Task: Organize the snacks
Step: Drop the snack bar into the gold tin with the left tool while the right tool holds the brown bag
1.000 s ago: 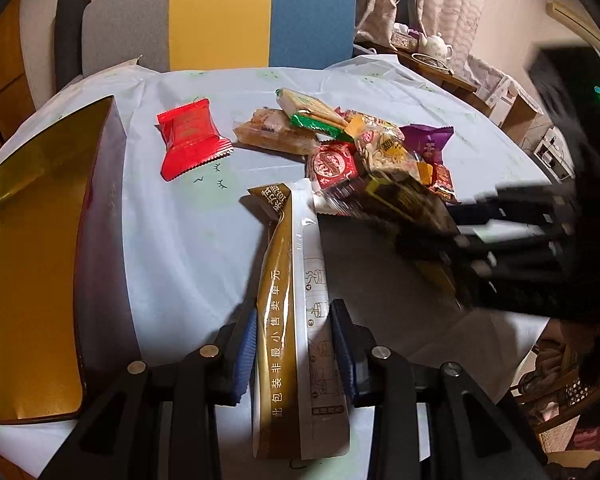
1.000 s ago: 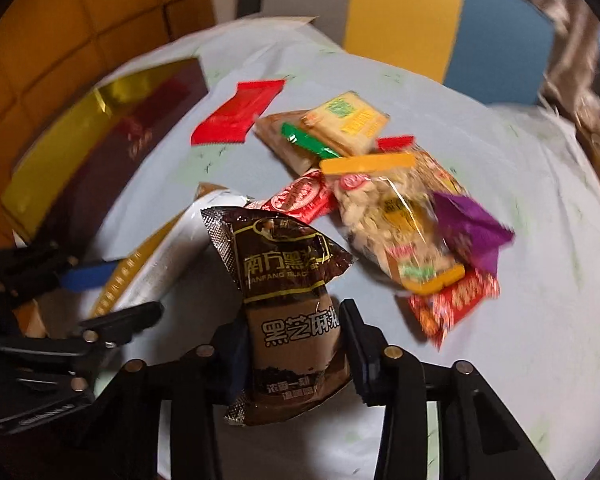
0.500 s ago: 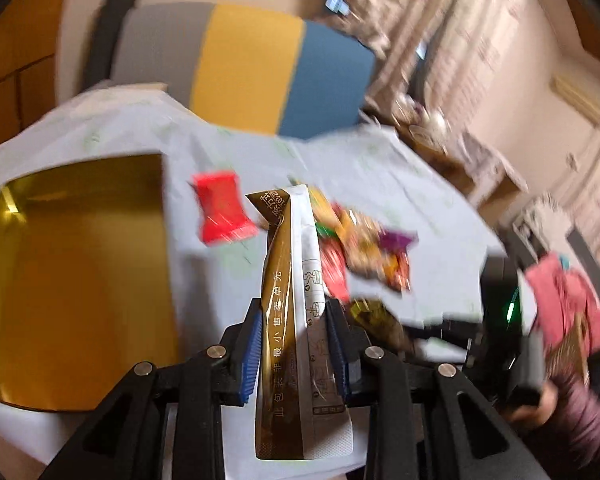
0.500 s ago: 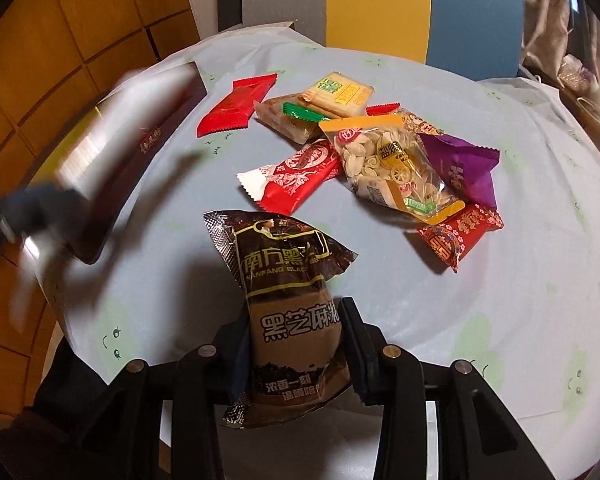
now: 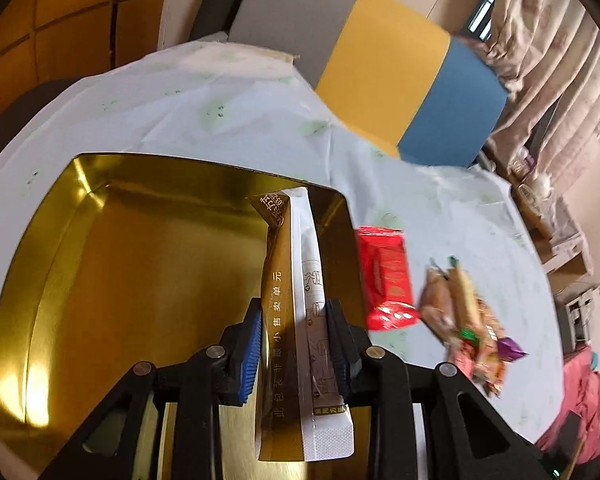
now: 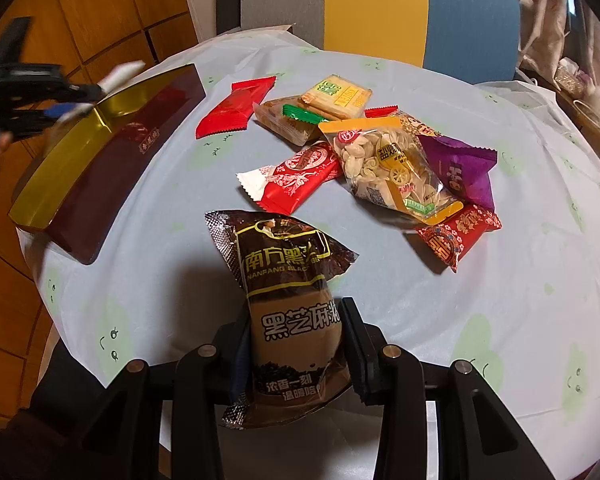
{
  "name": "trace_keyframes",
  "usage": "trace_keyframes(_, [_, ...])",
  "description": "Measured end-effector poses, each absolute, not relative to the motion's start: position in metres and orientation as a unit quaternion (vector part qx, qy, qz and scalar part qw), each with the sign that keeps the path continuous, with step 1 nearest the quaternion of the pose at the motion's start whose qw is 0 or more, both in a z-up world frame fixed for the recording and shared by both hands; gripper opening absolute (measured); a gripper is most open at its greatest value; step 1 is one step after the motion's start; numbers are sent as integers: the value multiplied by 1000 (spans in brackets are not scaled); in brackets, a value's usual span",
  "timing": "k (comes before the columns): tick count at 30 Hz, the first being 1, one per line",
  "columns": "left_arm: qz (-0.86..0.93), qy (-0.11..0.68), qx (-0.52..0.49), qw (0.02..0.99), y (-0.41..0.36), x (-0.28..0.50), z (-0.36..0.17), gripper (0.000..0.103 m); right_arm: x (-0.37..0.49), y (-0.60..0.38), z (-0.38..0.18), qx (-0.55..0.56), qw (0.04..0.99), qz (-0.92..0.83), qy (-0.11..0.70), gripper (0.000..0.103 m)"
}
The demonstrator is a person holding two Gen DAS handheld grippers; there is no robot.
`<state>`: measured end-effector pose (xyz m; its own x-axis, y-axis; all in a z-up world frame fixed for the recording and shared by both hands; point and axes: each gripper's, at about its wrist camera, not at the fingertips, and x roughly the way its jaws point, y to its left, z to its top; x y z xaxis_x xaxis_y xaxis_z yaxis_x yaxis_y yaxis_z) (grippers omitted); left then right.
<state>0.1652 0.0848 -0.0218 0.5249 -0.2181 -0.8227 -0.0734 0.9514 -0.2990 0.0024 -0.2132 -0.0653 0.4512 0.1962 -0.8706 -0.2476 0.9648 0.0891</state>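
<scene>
My left gripper (image 5: 294,344) is shut on a long gold-and-white sachet (image 5: 290,280) and holds it over the open gold-lined box (image 5: 100,280). In the right wrist view the box (image 6: 112,148) shows a maroon side at the table's left, with the left gripper (image 6: 66,100) above it. My right gripper (image 6: 296,344) is shut on a brown black-sesame packet (image 6: 288,280), held above the table's near edge. A pile of snacks lies mid-table: red packets (image 6: 236,108), a nut bag (image 6: 388,164), a purple packet (image 6: 460,168), crackers (image 6: 336,96).
The round table has a pale cloth (image 6: 500,300). A grey, yellow and blue chair back (image 6: 380,4) stands behind it. Wooden panels (image 6: 100,12) are at the left, curtains and shelves (image 5: 560,80) at the right. A red packet (image 5: 386,276) lies just right of the box.
My left gripper has swung left with the sachet, from beside the snack pile to over the gold box. My right gripper has lifted and pulled back a little with the brown packet.
</scene>
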Motion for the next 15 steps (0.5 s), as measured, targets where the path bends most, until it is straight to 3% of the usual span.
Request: trace_keyframes(15, [-53,507,-136,850,68,192,-50,36,4,-209,-66,-37,850,123,511,43])
